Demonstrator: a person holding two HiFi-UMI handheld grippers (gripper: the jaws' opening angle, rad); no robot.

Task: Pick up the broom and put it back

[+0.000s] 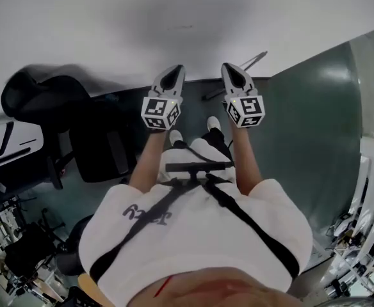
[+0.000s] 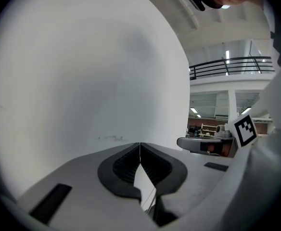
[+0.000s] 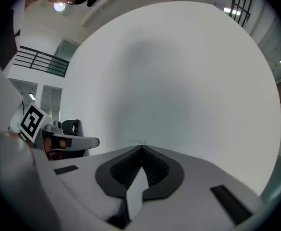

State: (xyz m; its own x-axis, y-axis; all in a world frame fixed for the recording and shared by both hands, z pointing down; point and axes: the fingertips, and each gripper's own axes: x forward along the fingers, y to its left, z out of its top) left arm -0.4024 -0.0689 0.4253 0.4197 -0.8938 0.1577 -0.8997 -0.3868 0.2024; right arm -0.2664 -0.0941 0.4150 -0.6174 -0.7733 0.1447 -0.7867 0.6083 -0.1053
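Observation:
My left gripper (image 1: pixel 173 71) and right gripper (image 1: pixel 234 68) are held up side by side in front of a white wall (image 1: pixel 174 18), each with its marker cube behind it. Both are shut with nothing between the jaws; the dark pads meet tip to tip in the left gripper view (image 2: pixel 140 146) and in the right gripper view (image 3: pixel 141 149). Each gripper view shows the other gripper beside it, the right gripper (image 2: pixel 205 143) and the left gripper (image 3: pixel 70 141). A thin grey pole (image 1: pixel 238 74), possibly the broom's handle, lies on the dark floor at the foot of the wall, below and beyond the right gripper.
A black office chair (image 1: pixel 40 98) and a second dark chair (image 1: pixel 100 146) stand at the left. Dark green floor (image 1: pixel 315 126) stretches to the right, with white racks (image 1: pixel 373 190) at the right edge. Cluttered gear fills the lower left corner.

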